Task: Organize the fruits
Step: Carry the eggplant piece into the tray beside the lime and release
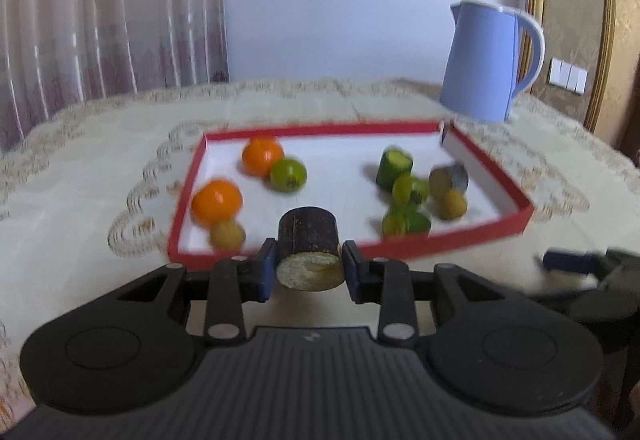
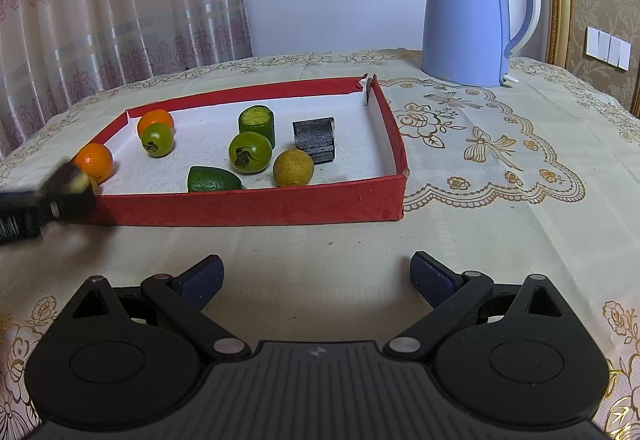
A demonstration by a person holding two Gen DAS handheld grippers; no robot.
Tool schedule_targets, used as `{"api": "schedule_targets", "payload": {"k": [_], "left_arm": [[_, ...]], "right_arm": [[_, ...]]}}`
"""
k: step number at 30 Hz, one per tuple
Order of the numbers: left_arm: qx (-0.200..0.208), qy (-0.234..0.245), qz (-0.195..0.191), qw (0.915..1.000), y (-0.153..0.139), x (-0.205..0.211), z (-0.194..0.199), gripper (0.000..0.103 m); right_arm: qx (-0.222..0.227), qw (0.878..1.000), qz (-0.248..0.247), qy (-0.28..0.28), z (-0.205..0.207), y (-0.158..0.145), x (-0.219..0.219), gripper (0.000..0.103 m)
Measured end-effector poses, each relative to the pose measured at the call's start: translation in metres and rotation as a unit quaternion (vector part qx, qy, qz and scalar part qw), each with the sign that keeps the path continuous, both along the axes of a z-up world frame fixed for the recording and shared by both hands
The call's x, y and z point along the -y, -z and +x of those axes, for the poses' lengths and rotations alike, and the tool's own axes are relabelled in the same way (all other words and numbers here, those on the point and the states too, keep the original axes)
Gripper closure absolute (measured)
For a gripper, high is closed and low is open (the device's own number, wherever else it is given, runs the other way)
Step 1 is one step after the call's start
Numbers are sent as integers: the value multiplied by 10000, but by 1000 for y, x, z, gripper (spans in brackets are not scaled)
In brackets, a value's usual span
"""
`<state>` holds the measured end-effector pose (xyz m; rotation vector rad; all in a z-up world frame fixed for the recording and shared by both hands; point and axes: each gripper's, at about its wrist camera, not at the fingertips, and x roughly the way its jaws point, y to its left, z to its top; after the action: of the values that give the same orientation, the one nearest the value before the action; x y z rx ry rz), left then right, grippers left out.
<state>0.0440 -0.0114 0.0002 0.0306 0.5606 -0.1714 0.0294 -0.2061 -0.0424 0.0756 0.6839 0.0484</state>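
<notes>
Left gripper [image 1: 308, 272] pinching a dark sugarcane piece [image 1: 309, 246]

I've got the cane chunk clamped between the blue pads at the near edge of the red tray [image 2: 256, 205]; my right gripper [image 2: 316, 280] hangs spread and empty over the tablecloth [image 2: 480, 224], oranges and green tomatoes lying in the tray

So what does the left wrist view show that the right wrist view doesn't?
Only the left wrist view shows the left gripper shut on a dark cane piece, its pale cut end facing the camera. Only the right wrist view shows the right gripper open over the tablecloth, holding nothing. Both show the red tray of fruit and the blue kettle.
</notes>
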Motion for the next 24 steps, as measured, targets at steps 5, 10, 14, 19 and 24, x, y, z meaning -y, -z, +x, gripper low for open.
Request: {"api": "schedule_targets", "payload": {"k": [5,10,14,19,24], "left_arm": [[25,-85,57,9999,-6,0,28,72],[-129,-166,130,9997,5,2,58,72],[-201,-144,96,9996,13,4,71,72],[-327,-133,194,9992,24,8,84,72],[-521,-193,146,9983,33,5,95,72]], "right_arm": [[0,10000,0,-1,0,0,0,3],[-3,10000,-12,0,0,0,0,3],[-9,10000,-35,1,0,0,0,3],[-21,10000,-83,0,1,1,-2,3],[-26,9999,-106,-1,1,1,-2,2]]}}
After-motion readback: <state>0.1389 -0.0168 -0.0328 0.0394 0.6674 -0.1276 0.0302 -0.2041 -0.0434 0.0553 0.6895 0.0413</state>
